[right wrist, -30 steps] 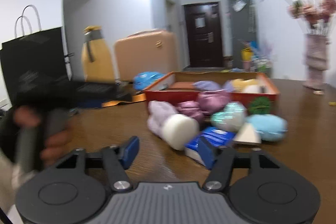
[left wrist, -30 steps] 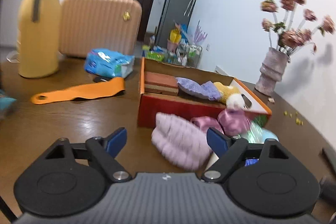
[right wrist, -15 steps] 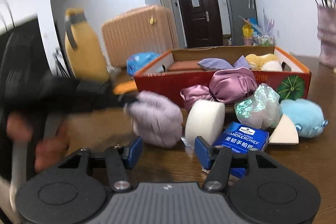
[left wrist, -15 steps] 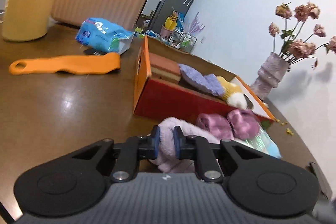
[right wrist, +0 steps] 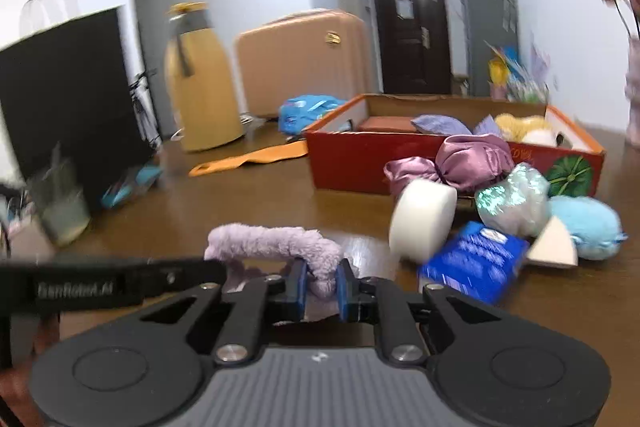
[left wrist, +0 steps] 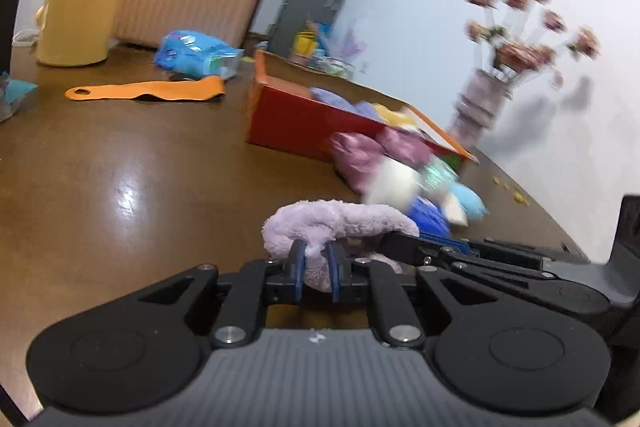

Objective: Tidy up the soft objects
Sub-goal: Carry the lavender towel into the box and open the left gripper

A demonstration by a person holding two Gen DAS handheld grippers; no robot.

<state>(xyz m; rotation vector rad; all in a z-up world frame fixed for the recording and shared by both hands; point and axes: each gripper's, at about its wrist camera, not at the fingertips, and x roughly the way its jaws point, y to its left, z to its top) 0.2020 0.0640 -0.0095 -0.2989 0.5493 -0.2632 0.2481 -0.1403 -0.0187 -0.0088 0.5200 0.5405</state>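
Left wrist view: left tool point(left wrist: 316, 269) & right tool point(right wrist: 322, 285), whose jaws just closed, each pinch an end of the lilac fluffy cloth point(left wrist: 340, 223) near the surface point(left wrist: 120, 167); pulling apart w/ thin bites could slip the plush free.

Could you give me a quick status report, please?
Left gripper and right gripper both shut on the lilac fuzzy cloth. Right jaws just closed. Red box ahead, path clear.

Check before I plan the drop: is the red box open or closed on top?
Open. The red box has no lid over it; a purple cloth shows inside.
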